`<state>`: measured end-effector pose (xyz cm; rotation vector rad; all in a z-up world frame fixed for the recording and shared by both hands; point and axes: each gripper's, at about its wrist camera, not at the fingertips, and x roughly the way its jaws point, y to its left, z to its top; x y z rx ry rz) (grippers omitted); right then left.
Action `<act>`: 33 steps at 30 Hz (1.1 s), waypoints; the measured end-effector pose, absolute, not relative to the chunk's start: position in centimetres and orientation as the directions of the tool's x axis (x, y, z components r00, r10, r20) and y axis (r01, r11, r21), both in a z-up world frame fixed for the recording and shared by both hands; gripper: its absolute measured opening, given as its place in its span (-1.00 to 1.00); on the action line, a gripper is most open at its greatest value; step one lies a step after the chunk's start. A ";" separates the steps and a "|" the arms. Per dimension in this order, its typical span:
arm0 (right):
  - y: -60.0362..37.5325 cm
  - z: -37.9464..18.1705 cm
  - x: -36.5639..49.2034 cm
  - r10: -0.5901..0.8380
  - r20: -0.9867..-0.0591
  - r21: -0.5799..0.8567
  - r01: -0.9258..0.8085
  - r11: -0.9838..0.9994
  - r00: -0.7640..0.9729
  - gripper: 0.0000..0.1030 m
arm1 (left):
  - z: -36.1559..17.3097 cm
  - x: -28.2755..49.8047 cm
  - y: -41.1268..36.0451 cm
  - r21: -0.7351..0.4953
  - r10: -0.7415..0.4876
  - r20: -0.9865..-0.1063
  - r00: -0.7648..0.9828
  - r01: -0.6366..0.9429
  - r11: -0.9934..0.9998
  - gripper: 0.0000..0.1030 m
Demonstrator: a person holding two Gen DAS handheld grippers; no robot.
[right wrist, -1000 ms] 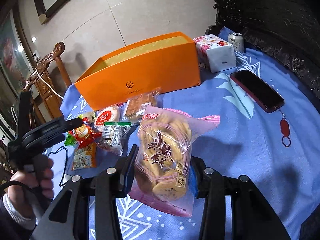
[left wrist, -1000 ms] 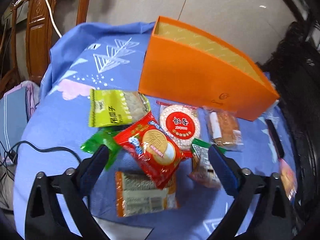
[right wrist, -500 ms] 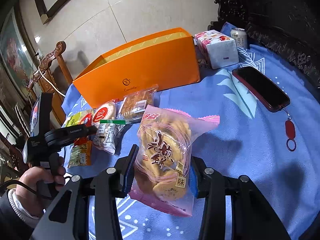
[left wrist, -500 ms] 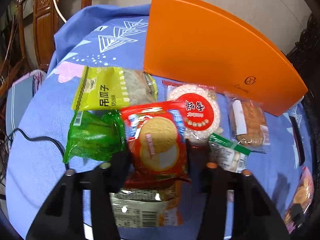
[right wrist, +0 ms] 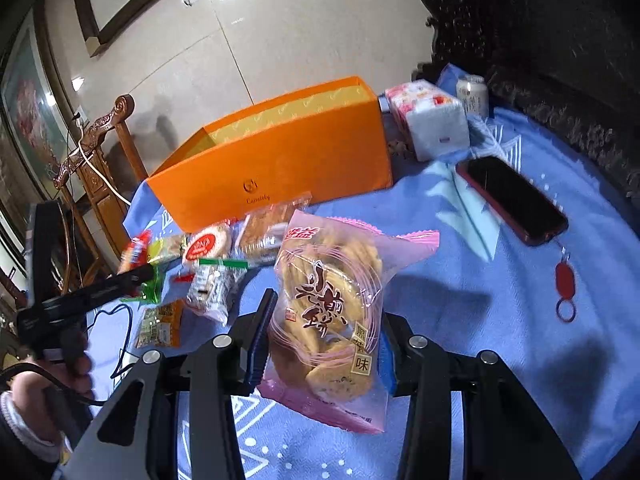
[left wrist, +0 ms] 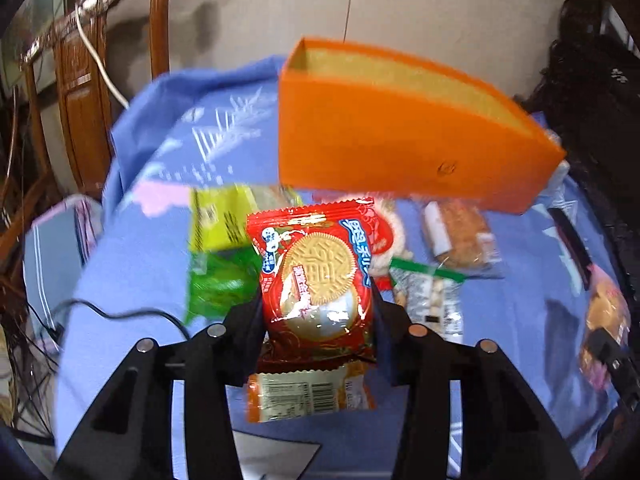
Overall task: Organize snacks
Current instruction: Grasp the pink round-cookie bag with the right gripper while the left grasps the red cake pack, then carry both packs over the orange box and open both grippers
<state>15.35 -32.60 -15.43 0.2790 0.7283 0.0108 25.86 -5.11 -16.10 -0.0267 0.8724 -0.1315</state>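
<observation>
My left gripper (left wrist: 318,312) is shut on a red biscuit packet (left wrist: 316,276) and holds it above the blue cloth, in front of the open orange box (left wrist: 392,148). My right gripper (right wrist: 326,336) is shut on a pink bag of fried crisps (right wrist: 332,312), held above the cloth to the right of the box (right wrist: 280,164). The left gripper with the red packet (right wrist: 134,250) also shows in the right wrist view. Several other snack packets lie on the cloth before the box: yellow (left wrist: 220,220), green (left wrist: 218,284), orange (left wrist: 308,394) and clear ones (left wrist: 456,232).
A dark phone (right wrist: 510,198) with a red key tag (right wrist: 564,280) lies on the cloth at right. A tissue pack (right wrist: 430,120) and a can (right wrist: 472,94) stand beside the box. A wooden chair (left wrist: 80,92) and a black cable (left wrist: 120,314) are at left.
My left gripper closed on the red biscuit packet and lifted it off the pile. My right gripper kept hold of the pink bag and stayed nearly still.
</observation>
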 end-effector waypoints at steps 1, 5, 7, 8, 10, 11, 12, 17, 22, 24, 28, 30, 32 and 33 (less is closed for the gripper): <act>-32.5 -14.8 15.5 0.099 -0.646 0.244 0.082 0.966 0.757 -0.14 | -15.1 25.6 -4.9 -0.071 -0.130 -0.747 0.652 0.115 0.991 -0.14; -32.2 -12.2 16.4 0.083 -0.601 0.202 0.050 0.978 0.795 -0.14 | -10.5 25.0 -4.6 -0.051 -0.152 -0.674 0.723 0.160 0.986 -0.14; -32.1 -10.4 17.2 0.081 -0.568 0.181 0.029 0.983 0.819 -0.14 | -8.5 25.3 -4.3 -0.055 -0.171 -0.643 0.746 0.178 0.983 -0.14; -32.0 -9.6 17.5 0.082 -0.555 0.175 0.020 0.984 0.828 -0.14 | -7.4 25.6 -4.3 -0.059 -0.185 -0.627 0.757 0.191 0.980 -0.14; -31.9 -8.1 18.4 0.092 -0.531 0.173 0.002 0.985 0.843 -0.14 | -5.6 26.4 -4.4 -0.065 -0.207 -0.603 0.771 0.211 0.975 -0.14; -31.9 -7.3 19.0 0.099 -0.520 0.174 -0.008 0.985 0.848 -0.14 | -4.6 26.9 -4.5 -0.069 -0.221 -0.589 0.777 0.224 0.972 -0.14; -31.8 -6.6 19.5 0.104 -0.509 0.174 -0.017 0.985 0.854 -0.14 | -3.7 27.4 -4.6 -0.069 -0.232 -0.573 0.786 0.236 0.969 -0.14; -31.5 -3.0 22.8 0.121 -0.455 0.152 -0.057 0.987 0.882 -0.14 | -0.1 30.4 -5.4 -0.078 -0.282 -0.523 0.804 0.285 0.955 -0.14; -31.3 -1.0 27.3 0.121 -0.434 0.138 -0.067 0.988 0.893 -0.14 | 1.7 33.9 -6.8 -0.075 -0.300 -0.501 0.812 0.304 0.950 -0.14; -31.4 -0.7 29.3 0.127 -0.438 0.151 -0.066 0.986 0.890 -0.14 | 2.1 35.7 -7.3 -0.087 -0.315 -0.499 0.807 0.315 0.945 -0.14; -31.3 -0.7 32.7 0.108 -0.445 0.139 -0.050 0.989 0.889 -0.14 | 1.8 39.5 -8.2 -0.091 -0.317 -0.514 0.797 0.317 0.944 -0.14; -31.4 -0.9 34.6 0.100 -0.453 0.138 -0.041 0.990 0.886 -0.14 | 1.4 41.4 -8.6 -0.093 -0.316 -0.525 0.790 0.316 0.944 -0.14; -31.3 -1.2 35.9 0.093 -0.464 0.132 -0.035 0.991 0.881 -0.11 | 0.9 43.2 -9.1 -0.087 -0.314 -0.540 0.781 0.319 0.944 -0.13; -31.3 -1.5 37.2 0.090 -0.486 0.128 -0.031 0.991 0.869 0.02 | 0.7 43.9 -9.4 -0.089 -0.319 -0.551 0.771 0.326 0.941 0.11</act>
